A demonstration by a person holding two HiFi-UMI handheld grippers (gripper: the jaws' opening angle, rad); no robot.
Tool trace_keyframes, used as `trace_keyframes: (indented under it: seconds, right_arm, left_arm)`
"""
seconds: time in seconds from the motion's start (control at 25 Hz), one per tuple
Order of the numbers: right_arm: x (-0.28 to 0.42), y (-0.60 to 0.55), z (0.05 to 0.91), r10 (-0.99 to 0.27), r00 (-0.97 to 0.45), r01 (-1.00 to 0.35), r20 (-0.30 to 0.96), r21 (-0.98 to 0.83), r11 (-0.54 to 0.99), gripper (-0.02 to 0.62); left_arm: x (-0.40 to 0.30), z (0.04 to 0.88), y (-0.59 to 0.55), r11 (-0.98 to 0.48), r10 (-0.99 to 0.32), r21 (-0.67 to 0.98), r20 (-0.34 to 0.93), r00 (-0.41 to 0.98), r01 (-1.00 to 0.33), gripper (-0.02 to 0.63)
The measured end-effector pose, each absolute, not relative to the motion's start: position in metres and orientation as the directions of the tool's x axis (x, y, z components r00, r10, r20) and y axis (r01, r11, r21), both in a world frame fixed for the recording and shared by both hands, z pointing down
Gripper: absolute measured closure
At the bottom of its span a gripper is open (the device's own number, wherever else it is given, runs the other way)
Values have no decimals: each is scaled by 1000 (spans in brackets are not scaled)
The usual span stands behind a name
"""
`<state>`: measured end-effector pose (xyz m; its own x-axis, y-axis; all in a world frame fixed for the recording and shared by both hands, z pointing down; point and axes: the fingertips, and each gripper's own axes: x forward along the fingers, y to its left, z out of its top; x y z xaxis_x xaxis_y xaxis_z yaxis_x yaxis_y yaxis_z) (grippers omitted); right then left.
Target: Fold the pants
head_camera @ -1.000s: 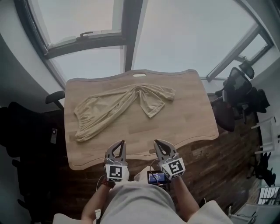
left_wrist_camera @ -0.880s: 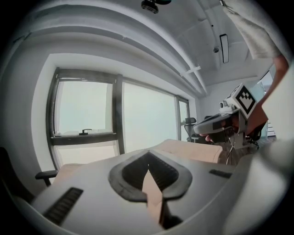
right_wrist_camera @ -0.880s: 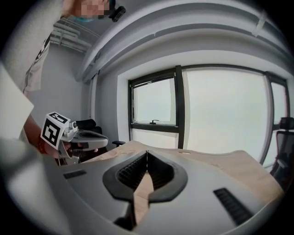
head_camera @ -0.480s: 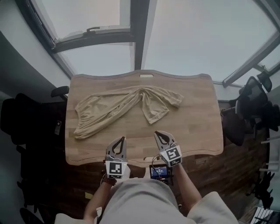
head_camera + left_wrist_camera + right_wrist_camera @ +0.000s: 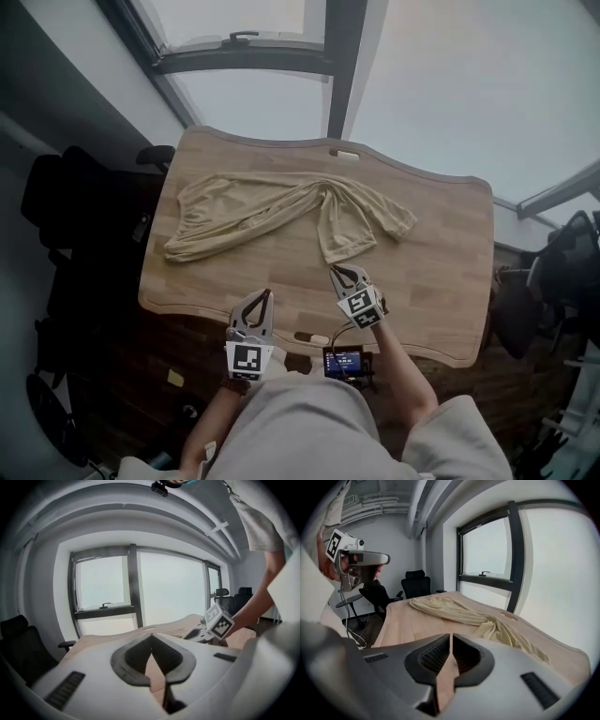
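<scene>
Head view shows us the pants point(image 5: 281, 211) lying in a messy heap on the far half of the wooden table point(image 5: 450, 272). One leg runs long to the left and the other is bunched up on the right. Nothing is folded yet.

Our right gripper point(image 5: 335, 270) hangs over the bare wood, near the closest bit of cloth but not touching it. Its jaws are pressed together with nothing in them. Our left gripper point(image 5: 266, 294) is over the near edge of the table, well apart from the pants. Its jaws are together too, and empty.

We think we are only at the start, reaching in. Next, both grippers need to open wide. Then each one should pinch an edge of the cloth, so we can pull the pants flat before any fold.
</scene>
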<state>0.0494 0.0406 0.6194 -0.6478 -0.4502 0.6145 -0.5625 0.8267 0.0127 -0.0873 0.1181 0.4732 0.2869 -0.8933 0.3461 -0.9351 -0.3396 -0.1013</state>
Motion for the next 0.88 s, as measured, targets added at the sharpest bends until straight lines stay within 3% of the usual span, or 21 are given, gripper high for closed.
trace_keyframes:
  seconds: [0.16, 0.32, 0.56, 0.72, 0.88]
  right_arm:
    - [48, 23, 658, -437, -588, -576, 681, 26, 817, 572]
    - [39, 22, 702, -358, -539, -560, 762, -8, 828, 482]
    - [40, 18, 746, -335, -420, -554, 843, 54, 831, 487]
    - [52, 22, 754, -328, -403, -594, 855, 29, 804, 566]
    - [77, 37, 744, -313, -426, -594, 849, -1, 804, 577]
  left_arm:
    - [-92, 485, 119, -336, -879, -108, 392, 270, -936, 598]
    - [-93, 487, 110, -339, -876, -93, 394, 278, -936, 598]
    - [-98, 493, 105, -372, -860, -105, 412, 300, -922, 598]
    - [-95, 501, 101, -396, -845, -88, 424, 325, -914, 598]
    - [-85, 505, 93, -433, -826, -89, 437, 356, -897, 598]
